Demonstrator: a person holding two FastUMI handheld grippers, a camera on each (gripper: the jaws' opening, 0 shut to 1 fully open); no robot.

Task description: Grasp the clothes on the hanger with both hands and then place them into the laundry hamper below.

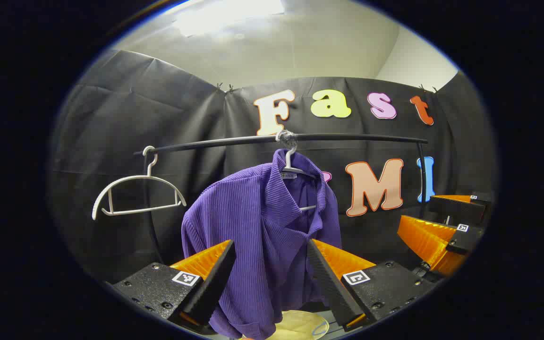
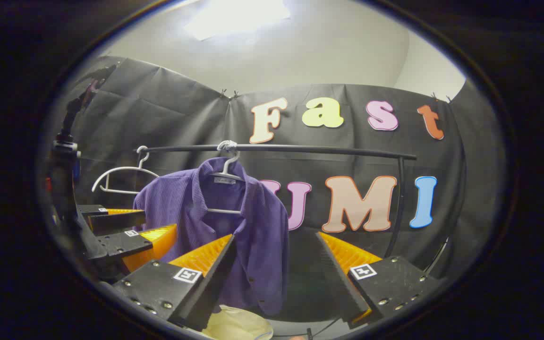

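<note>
In the left gripper view, the left gripper (image 1: 272,248) is seen spread wide with nothing held, and the purple ribbed shirt (image 1: 262,236) is framed between its fingers, farther off and untouched. A collar and a buttoned front are shown on the shirt, which is hung from a white hanger (image 1: 292,166) on the black rail (image 1: 347,138). In the right gripper view, the right gripper (image 2: 276,245) is likewise held wide open and empty, the shirt lying beyond its left finger. Below the shirt, a pale yellow hamper (image 2: 236,326) is partly seen. An empty white hanger (image 1: 137,196) is hung farther left on the rail.
</note>
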